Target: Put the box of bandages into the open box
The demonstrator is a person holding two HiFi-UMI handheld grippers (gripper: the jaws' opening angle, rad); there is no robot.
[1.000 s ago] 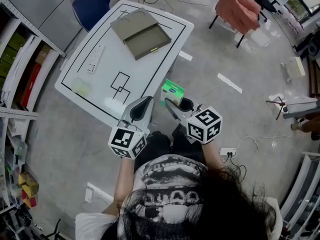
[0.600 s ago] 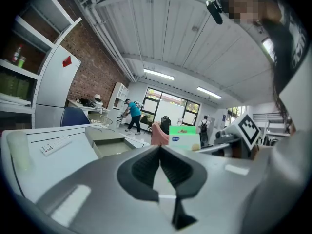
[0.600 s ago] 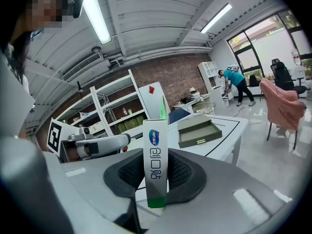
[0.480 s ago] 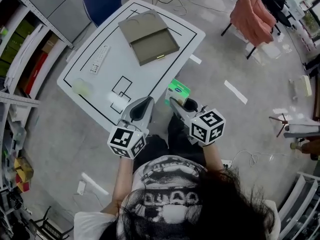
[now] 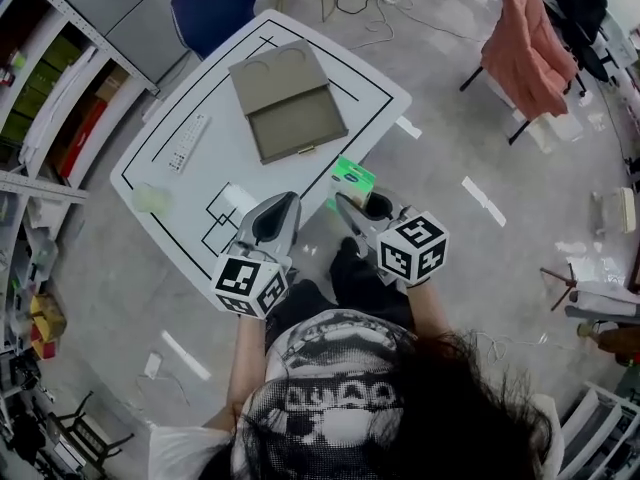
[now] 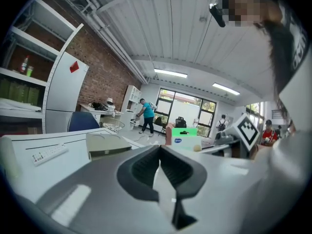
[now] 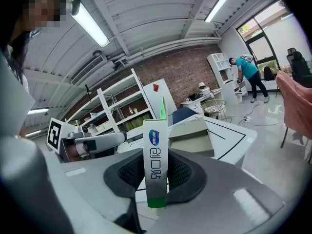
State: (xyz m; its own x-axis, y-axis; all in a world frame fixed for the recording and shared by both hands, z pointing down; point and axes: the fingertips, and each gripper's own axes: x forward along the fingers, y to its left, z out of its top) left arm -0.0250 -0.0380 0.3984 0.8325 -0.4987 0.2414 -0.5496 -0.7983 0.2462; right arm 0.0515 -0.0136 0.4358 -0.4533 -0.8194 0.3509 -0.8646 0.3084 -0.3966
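Note:
The green and white box of bandages stands upright between the jaws of my right gripper, which is shut on it just off the near edge of the white table. In the right gripper view the bandage box is pinched edge-on between the dark pads. The grey open box lies on the far part of the table, lid flat behind it, and shows as the open box beyond the bandages. My left gripper hovers over the table's near edge, shut with nothing in it.
A white remote control lies on the table's left side, with a pale translucent object and a small white item near the front corner. A blue chair stands behind the table. Shelves line the left. A pink cloth hangs on a chair at the right.
Both grippers and the person have come closer to the table. The bandage box, still held by the right gripper, is now nearer the open box.

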